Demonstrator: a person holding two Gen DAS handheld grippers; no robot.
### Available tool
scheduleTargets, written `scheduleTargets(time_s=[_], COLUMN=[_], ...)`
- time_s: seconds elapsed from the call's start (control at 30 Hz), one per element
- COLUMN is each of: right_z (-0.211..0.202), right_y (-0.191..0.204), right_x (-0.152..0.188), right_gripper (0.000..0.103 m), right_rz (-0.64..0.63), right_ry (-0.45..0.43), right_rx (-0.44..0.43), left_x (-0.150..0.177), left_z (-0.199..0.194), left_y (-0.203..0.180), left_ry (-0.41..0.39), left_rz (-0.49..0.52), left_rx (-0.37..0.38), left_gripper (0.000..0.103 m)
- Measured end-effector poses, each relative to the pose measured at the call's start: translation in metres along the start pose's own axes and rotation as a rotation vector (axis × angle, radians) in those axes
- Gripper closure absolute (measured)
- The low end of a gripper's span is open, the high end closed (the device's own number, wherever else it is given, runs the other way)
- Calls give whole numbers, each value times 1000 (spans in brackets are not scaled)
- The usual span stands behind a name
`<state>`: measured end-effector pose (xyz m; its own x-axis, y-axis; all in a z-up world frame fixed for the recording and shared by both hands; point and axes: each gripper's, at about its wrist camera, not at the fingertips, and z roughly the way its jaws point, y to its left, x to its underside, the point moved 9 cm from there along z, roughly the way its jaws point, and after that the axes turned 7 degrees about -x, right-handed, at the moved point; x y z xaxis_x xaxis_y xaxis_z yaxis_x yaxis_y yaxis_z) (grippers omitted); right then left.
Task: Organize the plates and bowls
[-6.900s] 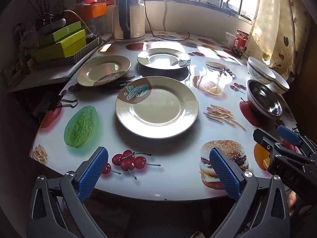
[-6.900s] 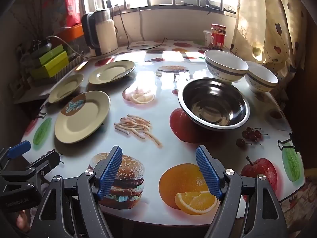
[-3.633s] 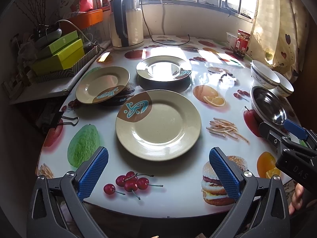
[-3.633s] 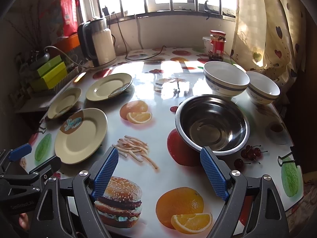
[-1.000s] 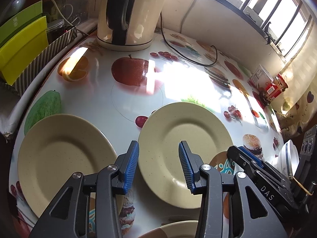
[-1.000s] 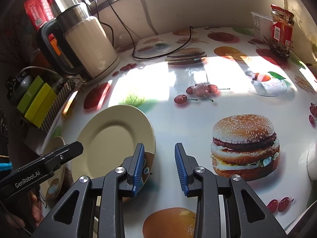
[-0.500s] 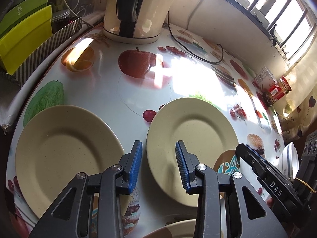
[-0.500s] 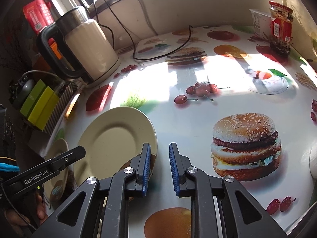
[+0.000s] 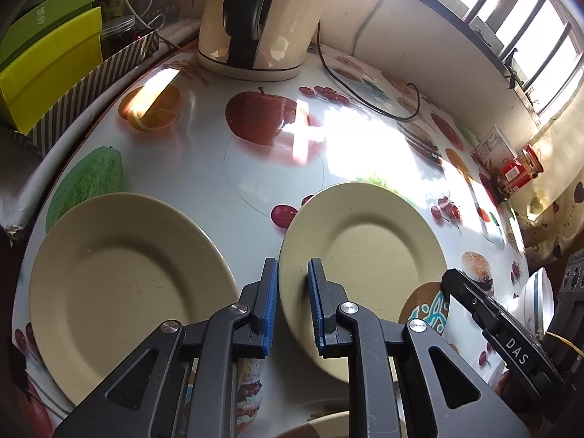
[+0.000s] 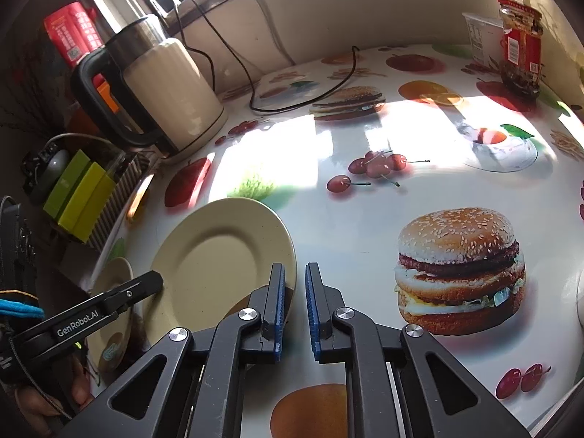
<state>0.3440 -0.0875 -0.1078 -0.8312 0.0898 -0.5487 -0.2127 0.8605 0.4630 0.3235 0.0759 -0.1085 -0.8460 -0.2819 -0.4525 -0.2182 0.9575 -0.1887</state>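
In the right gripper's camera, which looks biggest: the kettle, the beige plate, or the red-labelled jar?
1. Beige plate
2. Kettle, a close second
3. Red-labelled jar, though it stands farthest away, so its real size is unsure.

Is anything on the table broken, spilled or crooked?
Nothing looks broken or spilled. One plate is pinched at opposite rims by the left gripper and the right gripper. The other plate and kettle look fine.
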Motion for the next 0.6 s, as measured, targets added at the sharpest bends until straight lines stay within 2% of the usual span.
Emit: scheduleTargets(time_s=[0.6], right_z=[-6], right_y=[-3], right_x=[1], right_gripper=[93], right_rz=[20], right_ry=[-1], right_rx=[-7], left_x=[3], left_z=[-6], left_y=[-5], left_ry=[-7], left_rz=[3], left_rx=[14], left_gripper=[86])
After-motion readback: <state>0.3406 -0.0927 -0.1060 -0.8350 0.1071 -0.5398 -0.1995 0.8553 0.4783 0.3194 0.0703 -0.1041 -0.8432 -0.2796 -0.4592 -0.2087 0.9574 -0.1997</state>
